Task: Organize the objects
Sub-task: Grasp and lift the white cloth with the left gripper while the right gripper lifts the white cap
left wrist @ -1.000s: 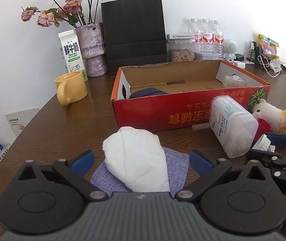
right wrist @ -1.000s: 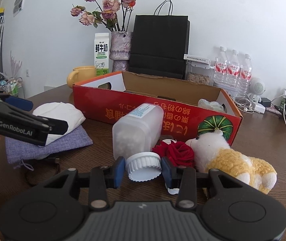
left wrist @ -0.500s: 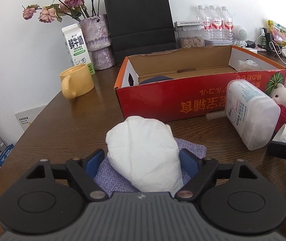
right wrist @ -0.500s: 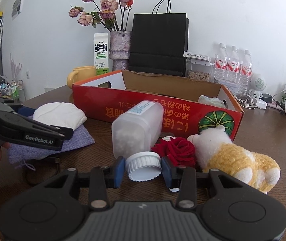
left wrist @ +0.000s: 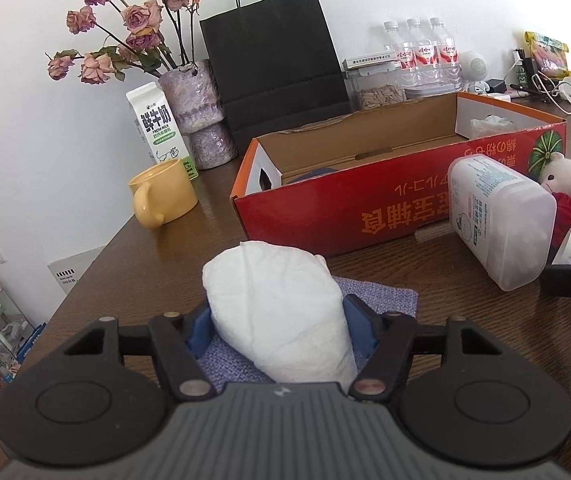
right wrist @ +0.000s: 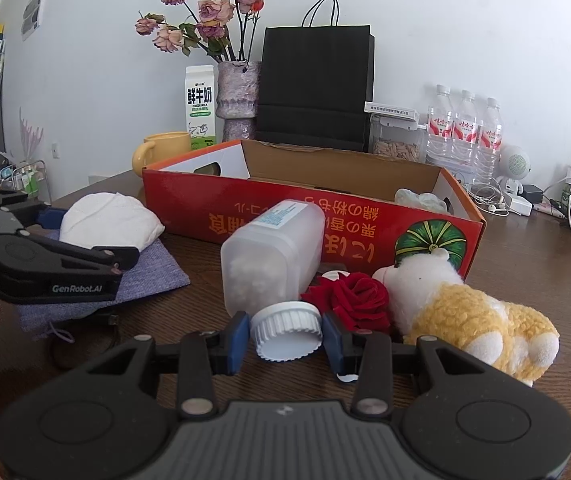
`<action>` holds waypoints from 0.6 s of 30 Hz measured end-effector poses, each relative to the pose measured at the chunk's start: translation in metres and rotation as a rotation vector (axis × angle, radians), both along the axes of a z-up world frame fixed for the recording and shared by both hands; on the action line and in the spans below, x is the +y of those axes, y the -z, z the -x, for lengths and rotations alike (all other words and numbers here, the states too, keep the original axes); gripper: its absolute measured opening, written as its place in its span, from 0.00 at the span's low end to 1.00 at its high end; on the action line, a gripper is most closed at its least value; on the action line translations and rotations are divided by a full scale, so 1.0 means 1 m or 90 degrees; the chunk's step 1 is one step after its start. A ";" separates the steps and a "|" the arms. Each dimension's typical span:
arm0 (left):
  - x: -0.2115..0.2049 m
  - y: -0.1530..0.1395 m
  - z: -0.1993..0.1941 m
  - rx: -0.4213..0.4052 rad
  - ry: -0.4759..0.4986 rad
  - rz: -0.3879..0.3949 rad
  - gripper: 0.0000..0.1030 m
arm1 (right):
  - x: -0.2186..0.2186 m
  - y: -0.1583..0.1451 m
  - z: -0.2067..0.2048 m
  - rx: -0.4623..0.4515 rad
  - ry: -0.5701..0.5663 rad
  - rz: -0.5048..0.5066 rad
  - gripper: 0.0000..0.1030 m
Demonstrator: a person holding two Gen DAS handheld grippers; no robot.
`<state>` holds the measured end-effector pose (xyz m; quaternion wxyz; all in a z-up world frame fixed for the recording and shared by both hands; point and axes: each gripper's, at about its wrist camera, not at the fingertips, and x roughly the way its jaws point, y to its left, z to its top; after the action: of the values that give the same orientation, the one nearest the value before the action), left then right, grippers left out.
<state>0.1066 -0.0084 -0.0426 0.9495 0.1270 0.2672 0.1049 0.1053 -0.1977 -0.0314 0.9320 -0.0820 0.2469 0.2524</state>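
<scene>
A white padded bundle (left wrist: 277, 312) lies on a purple cloth pouch (left wrist: 381, 296) near the table's front left. My left gripper (left wrist: 279, 330) straddles the bundle, its jaws closing, and both blue pads touch the bundle's sides. To the right, a clear plastic bottle (right wrist: 273, 256) lies on its side against the red cardboard box (right wrist: 365, 236). My right gripper (right wrist: 285, 336) is shut on the bottle's white ribbed cap (right wrist: 287, 334). A red rose (right wrist: 353, 300) and a white-and-yellow plush toy (right wrist: 465, 312) lie just right of the bottle.
Behind the box stand a yellow mug (left wrist: 163, 196), a milk carton (left wrist: 161, 132), a vase of dried roses (left wrist: 197, 112), a black paper bag (left wrist: 277, 60) and water bottles (left wrist: 421, 56). Cables and chargers (right wrist: 565, 208) crowd the back right. The table's edge curves along the left.
The left jaws have drawn in from wide open until the pads meet the white bundle, and that gripper has rolled slightly. The right gripper and the bottle have stayed put.
</scene>
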 end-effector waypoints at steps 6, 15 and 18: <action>0.005 -0.005 0.006 -0.018 -0.008 0.015 0.65 | 0.000 0.000 0.000 -0.001 0.002 0.000 0.38; 0.012 -0.018 0.018 -0.051 -0.013 0.037 0.65 | 0.000 0.000 0.000 -0.004 0.011 0.003 0.38; 0.015 -0.025 0.022 -0.068 -0.012 0.048 0.65 | 0.001 0.000 0.002 -0.010 0.010 0.003 0.38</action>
<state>0.0844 0.0062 -0.0173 0.9654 0.0828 0.2214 0.1103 0.1035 -0.1970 -0.0315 0.9356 -0.0845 0.2410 0.2437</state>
